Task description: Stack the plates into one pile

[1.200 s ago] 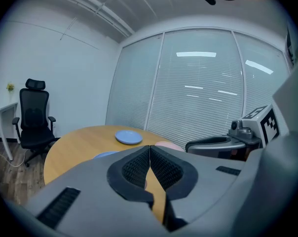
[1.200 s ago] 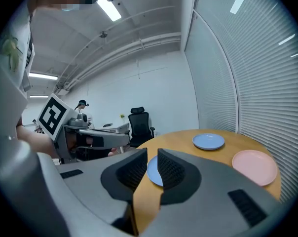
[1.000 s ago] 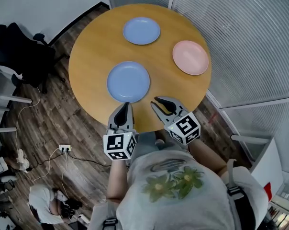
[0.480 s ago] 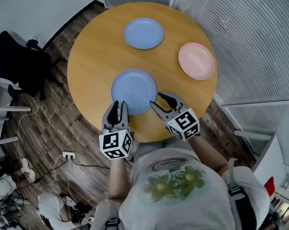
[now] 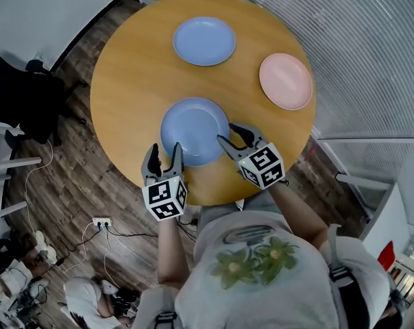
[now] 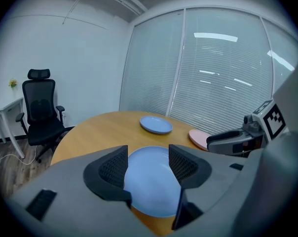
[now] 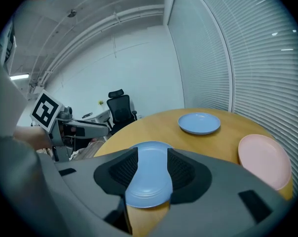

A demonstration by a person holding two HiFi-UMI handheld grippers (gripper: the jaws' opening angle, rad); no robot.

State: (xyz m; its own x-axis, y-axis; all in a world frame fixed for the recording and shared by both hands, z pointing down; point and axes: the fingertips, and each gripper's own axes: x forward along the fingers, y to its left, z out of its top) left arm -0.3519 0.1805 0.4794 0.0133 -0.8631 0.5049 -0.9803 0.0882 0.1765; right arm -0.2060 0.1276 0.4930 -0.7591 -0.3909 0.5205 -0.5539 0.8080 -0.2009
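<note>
- The round wooden surface (image 5: 128, 67) carries three plates, all lying flat and well apart.
- The near round blue plate (image 5: 195, 131) lies close to the near edge. The far round blue plate (image 5: 204, 40) lies at the far side, and the round pink plate (image 5: 286, 81) sits at the right, near the rim.
- The left tool (image 5: 164, 153) is at the near-left rim of the near round blue plate and points down toward it. Its jaws are spread wide and have just been opening. They pinch nothing; in the left gripper view the plate shows through the gap, with the pads clear of it.
- The right tool (image 5: 229, 135) is at the near-right rim of the same plate. Its jaws are also spread and have just been opening, and the plate shows in the gap unpinched.
- The two tools flank that plate, one on each side.
- A black office chair (image 6: 39, 107) stands on the wood-plank floor (image 5: 83, 163) left of the surface.
</note>
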